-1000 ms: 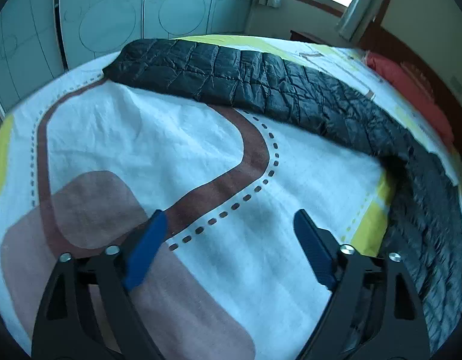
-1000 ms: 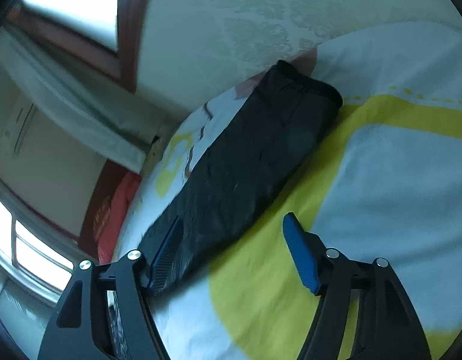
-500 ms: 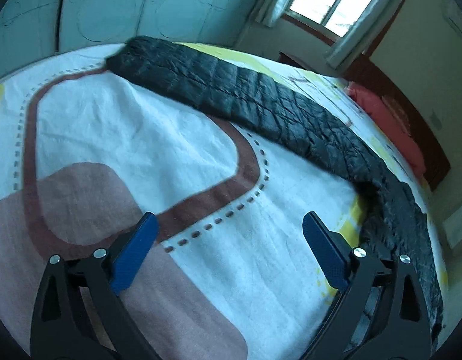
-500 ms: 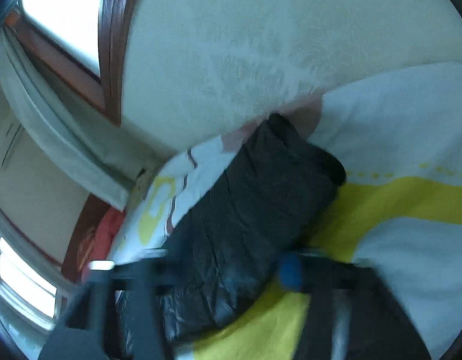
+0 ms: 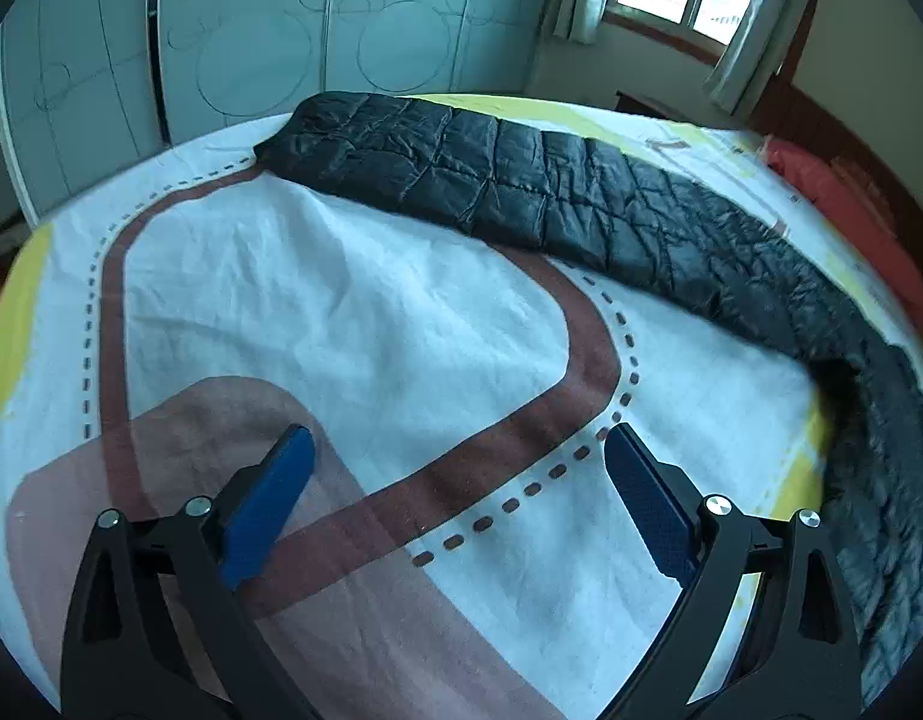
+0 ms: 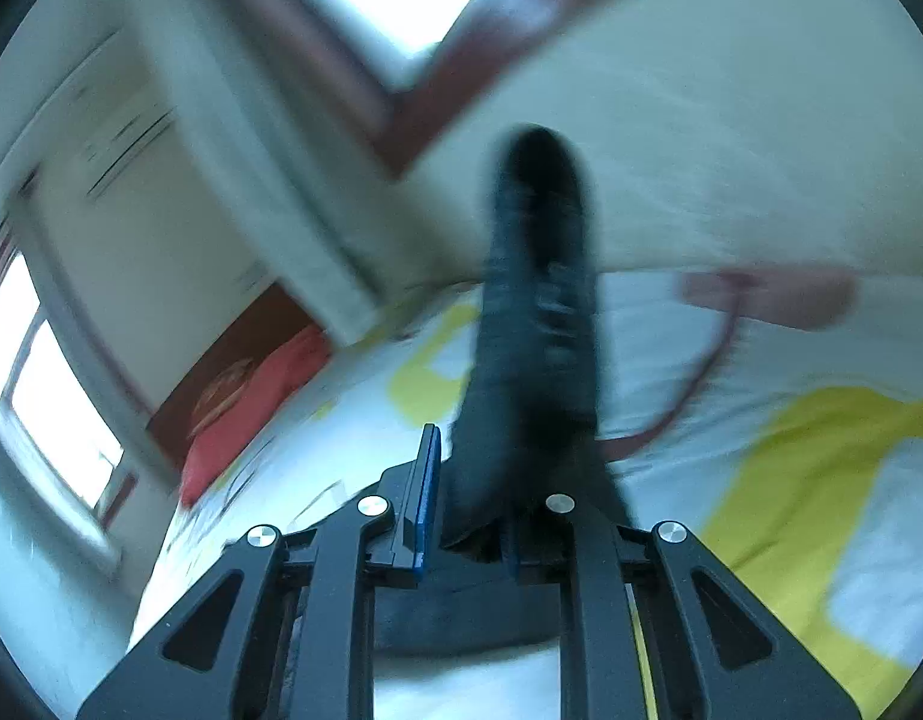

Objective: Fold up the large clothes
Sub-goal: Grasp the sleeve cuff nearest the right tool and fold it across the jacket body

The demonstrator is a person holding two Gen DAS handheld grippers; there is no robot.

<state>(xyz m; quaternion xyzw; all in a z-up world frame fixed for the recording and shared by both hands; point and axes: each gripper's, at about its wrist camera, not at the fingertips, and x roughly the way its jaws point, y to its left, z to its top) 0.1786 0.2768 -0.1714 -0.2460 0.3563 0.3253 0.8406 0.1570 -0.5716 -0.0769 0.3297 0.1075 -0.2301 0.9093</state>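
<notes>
Right wrist view: the right gripper (image 6: pixel 467 504) is clamped on the coat (image 6: pixel 539 312).
The left gripper (image 5: pixel 458 498) hangs wide apart over the bedsheet (image 5: pixel 353 324); the coat (image 5: pixel 521 192) stretches along the bed's far side.

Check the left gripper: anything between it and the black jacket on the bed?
Nothing visible. The left gripper is open over bare bedspread, and only flat sheet lies between it and the black jacket stretched across the far side. The right gripper is shut on the jacket's other end.
</notes>
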